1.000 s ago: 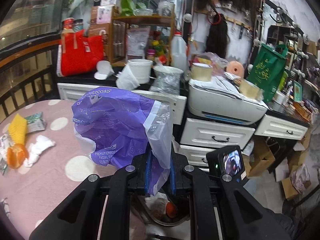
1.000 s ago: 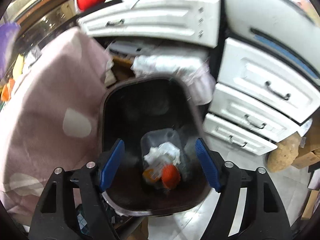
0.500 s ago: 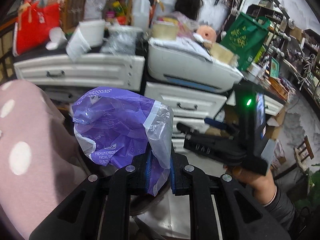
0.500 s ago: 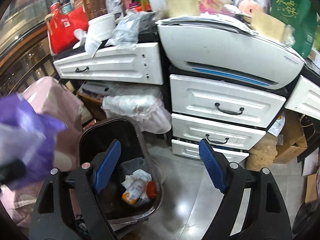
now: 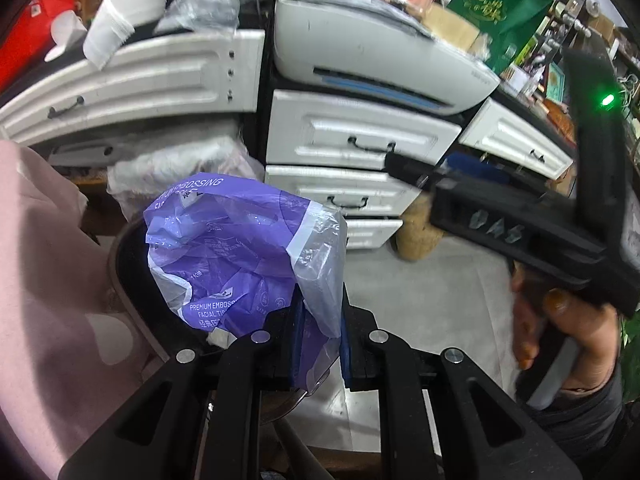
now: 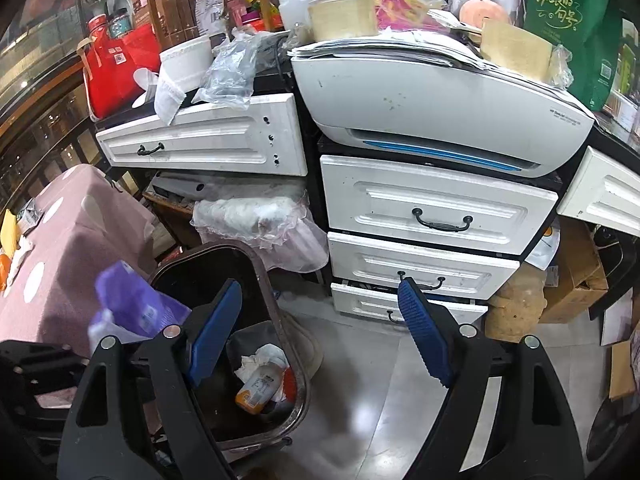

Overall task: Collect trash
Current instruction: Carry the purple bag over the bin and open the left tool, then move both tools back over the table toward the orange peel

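Foremost, left gripper (image 5: 318, 330): black two-finger tool with blue pads, jaws clamped tight on a crumpled purple-and-clear plastic tissue wrapper (image 5: 240, 256). The wrapper bulges up and forward from the pads, white lettering on its purple part, and hangs over the near rim of the bin. In the right wrist view the same wrapper (image 6: 134, 308) shows blurred at lower left, above the bin's left edge.

Right gripper (image 6: 320, 336): black frame, ribbed blue pads, jaws standing wide apart with nothing between them; its opening widened slightly within the last second. It is seen from the side in the left wrist view (image 5: 516, 220), a green light lit on its upright part, gripped by a hand (image 5: 568, 336) in a dark sleeve.

Dark oval waste bin (image 6: 276, 320) with brownish rim: on the floor, below and left of the right gripper. Contents: an orange-and-white bottle (image 6: 256, 390), crumpled white tissue (image 6: 262, 358), a red piece beside them.

Pink tablecloth with white dots (image 6: 76, 240): left of the bin, draped to the floor.

White drawer cabinet with black handles (image 6: 432, 216): behind the bin; three stacked drawers.

White-grey printer with blue stripe (image 6: 432, 108): on top of the cabinet, papers piled on it.

Green bag with gold characters (image 6: 572, 24): upper right.

Red bag (image 6: 120, 68): upper left, on the counter.
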{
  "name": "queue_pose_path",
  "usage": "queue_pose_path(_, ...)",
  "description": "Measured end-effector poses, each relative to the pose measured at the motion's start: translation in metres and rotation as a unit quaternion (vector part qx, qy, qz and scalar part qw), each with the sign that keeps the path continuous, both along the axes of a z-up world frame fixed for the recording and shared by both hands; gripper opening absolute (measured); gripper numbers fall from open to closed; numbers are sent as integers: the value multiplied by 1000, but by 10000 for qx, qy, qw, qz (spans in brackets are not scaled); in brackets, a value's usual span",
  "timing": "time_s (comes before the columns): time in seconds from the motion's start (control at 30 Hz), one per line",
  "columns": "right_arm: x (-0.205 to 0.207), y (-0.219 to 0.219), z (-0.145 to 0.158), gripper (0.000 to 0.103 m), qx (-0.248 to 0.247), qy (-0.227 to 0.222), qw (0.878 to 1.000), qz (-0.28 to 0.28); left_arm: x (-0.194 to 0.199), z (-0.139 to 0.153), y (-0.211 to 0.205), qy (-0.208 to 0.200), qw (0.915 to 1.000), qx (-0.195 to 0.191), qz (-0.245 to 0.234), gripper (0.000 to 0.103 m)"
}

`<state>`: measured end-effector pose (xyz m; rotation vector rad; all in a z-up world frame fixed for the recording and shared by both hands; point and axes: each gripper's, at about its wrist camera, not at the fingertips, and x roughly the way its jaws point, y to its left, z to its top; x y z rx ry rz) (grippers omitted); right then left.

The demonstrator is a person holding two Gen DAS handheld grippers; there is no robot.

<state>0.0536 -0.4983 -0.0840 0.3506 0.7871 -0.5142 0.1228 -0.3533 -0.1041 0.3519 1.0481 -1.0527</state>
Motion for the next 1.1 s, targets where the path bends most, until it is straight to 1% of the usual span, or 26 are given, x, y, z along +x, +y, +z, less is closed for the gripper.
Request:
queue_pose_path(0.17, -2, -3, -1, 80, 16, -5, 10000, -41, 4, -17, -6, 34, 9996, 288, 10, 17)
queue_pose_path(0.23, -2, -2, -1, 80, 16, 0, 10000, -37, 5, -22, -7, 4, 9991, 413, 2, 26)
queue_pose_path(0.27, -2, -2, -1, 80, 16, 5, 10000, -33, 5, -25, -8, -46, 9989, 470, 7, 28)
queue_pose_path(0.3, -2, -2, -2, 80, 16, 8, 10000, -31, 5, -26, -7, -79, 9987, 500, 9, 35)
queue_pose_path(0.33, -2, -2, -2, 80, 22, 7, 10000, -28, 5, -27, -7, -111, 9985, 532, 15, 46)
queue_pose_path(0.37, -2, -1, -2, 80, 25, 7, 10000, -26, 5, -28, -6, -129, 9984, 551, 36, 51)
queue_pose_path(0.4, -2, -1, -2, 80, 25, 11, 10000, -24, 6, -28, -5, -136, 9984, 548, 84, 62)
queue_pose_path(0.43, -2, -1, -2, 80, 23, 13, 10000, -28, 7, -29, -4, -137, 9984, 539, 114, 69)
queue_pose_path(0.53, -2, -1, -1, 83, 12, -13, 10000, -45, 11, -29, -1, -76, 9985, 494, 227, 76)
queue_pose_path(0.67, -3, -1, 1, 86, 19, -94, 9999, -38, 13, -26, 2, 29, 9987, 397, 320, 82)
queue_pose_path(0.77, -2, 2, 2, 88, 4, -136, 9999, -2, 11, -21, 5, 9, 9989, 295, 372, 85)
queue_pose_path(0.87, 0, 5, 3, 89, -20, -164, 9998, 65, 5, -13, 11, -127, 9989, 209, 393, 87)
queue_pose_path(1.1, 6, 19, 12, 89, -64, -303, 9990, 311, -12, 22, 34, -702, 9965, -114, 431, 93)
